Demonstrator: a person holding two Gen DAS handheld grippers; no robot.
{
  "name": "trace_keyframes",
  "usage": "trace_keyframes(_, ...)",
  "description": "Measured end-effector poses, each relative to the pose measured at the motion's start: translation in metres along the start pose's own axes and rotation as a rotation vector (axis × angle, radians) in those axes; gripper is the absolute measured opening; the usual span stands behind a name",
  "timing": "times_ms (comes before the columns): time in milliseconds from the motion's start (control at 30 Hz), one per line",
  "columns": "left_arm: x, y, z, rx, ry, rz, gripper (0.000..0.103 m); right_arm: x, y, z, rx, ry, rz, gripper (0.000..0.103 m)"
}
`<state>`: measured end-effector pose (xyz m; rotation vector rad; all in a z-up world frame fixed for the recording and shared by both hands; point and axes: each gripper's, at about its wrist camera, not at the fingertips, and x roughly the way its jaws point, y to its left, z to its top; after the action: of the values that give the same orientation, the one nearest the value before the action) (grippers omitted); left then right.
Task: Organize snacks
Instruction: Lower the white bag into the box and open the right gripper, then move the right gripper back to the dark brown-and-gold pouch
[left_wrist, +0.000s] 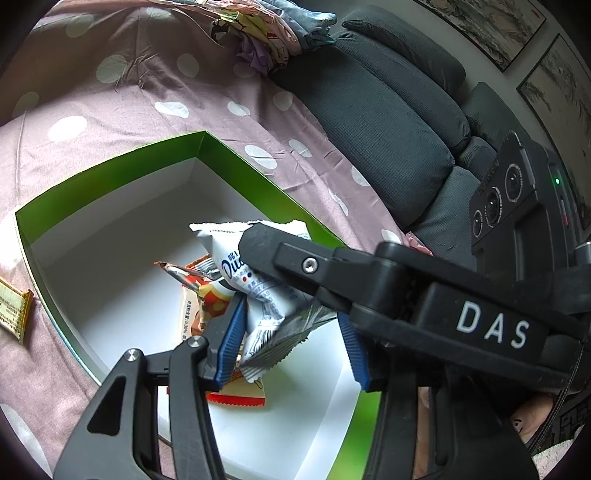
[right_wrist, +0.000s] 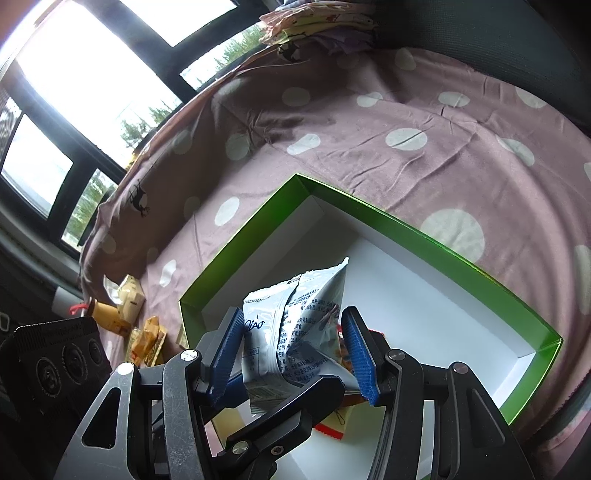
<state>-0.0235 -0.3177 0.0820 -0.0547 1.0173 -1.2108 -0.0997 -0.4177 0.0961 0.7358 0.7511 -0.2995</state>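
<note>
Over the bed: two grippers meet above one green box.
Count, boxes: one green box (right_wrist: 436, 242), white inside, open at the top.
Count, packets in the box: one white snack packet (right_wrist: 295, 332) with blue lettering, held up; at least one orange-and-white packet (left_wrist: 205, 308) lying on the floor of the box under it; a red-edged wrapper (left_wrist: 240, 397) at 6 o'clock of that.
Count, snacks outside: one gold-wrapped bar (left_wrist: 13, 314) on the sheet at 9 o'clock of the box in the left wrist view; a small heap of yellow packets (right_wrist: 142, 332) at 9 o'clock in the right wrist view, number unclear.
Surface: mauve bedsheet (right_wrist: 369, 133) with pale dots, creased.
Room: dark padded headboard (left_wrist: 388, 110) at 1 o'clock, framed pictures (left_wrist: 491, 26) on the wall beyond, folded bedding (left_wrist: 266, 22) at 12 o'clock, window (right_wrist: 85, 77) at 10 o'clock in the right wrist view.
Left gripper (left_wrist: 291, 332): jaws part open around the lower end of the white packet; pad contact cannot be told.
Right gripper (right_wrist: 293, 350): blue pads (right_wrist: 356, 347) about half open, closed on the sides of the white packet, which stands upright between them above the box.
</note>
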Motion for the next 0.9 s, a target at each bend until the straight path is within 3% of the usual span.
trace_keyframes(200, -0.004, 0.0, -0.001, -0.005, -0.014, -0.046, 0.055, -0.001, -0.007, 0.002, 0.035, -0.011, -0.035, 0.056)
trace_keyframes(433, -0.012, -0.002, -0.001, -0.004, -0.034, -0.035, 0.056, -0.001, -0.008, 0.002, 0.039, -0.015, -0.053, 0.056)
trace_keyframes(700, -0.033, -0.001, -0.003, 0.0, -0.088, -0.01, 0.063, -0.007, -0.004, 0.002, 0.035, -0.052, -0.054, 0.056)
trace_keyframes(900, -0.052, 0.005, -0.007, -0.006, -0.119, 0.052, 0.07, -0.009, 0.004, 0.002, 0.018, -0.069, -0.056, 0.056)
